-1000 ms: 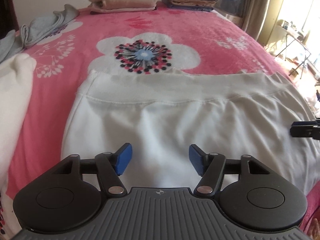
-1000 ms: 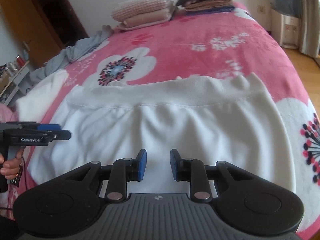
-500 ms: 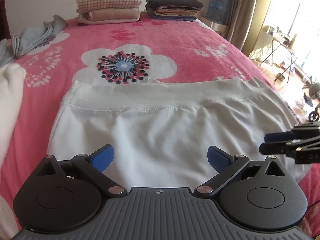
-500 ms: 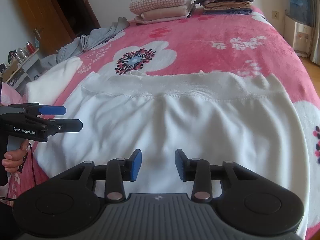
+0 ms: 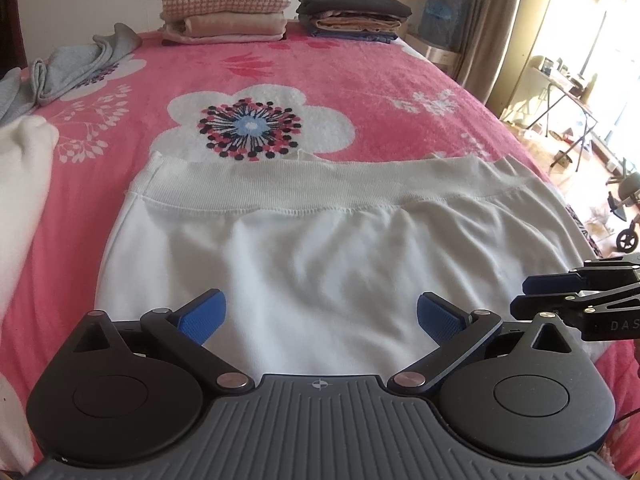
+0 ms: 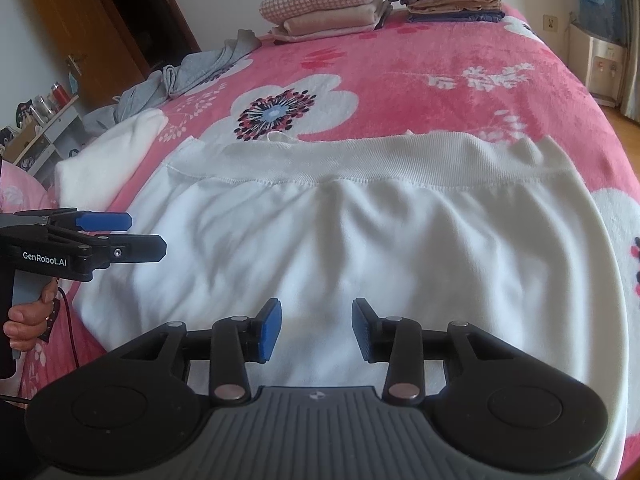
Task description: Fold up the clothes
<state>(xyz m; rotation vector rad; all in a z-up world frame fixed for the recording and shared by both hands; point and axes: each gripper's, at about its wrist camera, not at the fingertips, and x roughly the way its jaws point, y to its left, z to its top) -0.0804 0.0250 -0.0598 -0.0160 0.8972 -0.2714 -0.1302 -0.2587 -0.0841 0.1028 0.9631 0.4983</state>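
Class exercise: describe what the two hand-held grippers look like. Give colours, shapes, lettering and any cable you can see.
Each hand-held gripper, left and right, has a ribbed grey body, two round black discs, black link arms with silver pivots and blue textured pads. From the side, the left one's black body reads "GenRobot.AI" in white, with a thin red cable hanging below it.

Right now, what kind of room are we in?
A bedroom in a home, most likely. The white garment lies spread on a bed with a pink floral blanket, folded clothes stacks sit at the far end, and a wooden wardrobe stands beside it.
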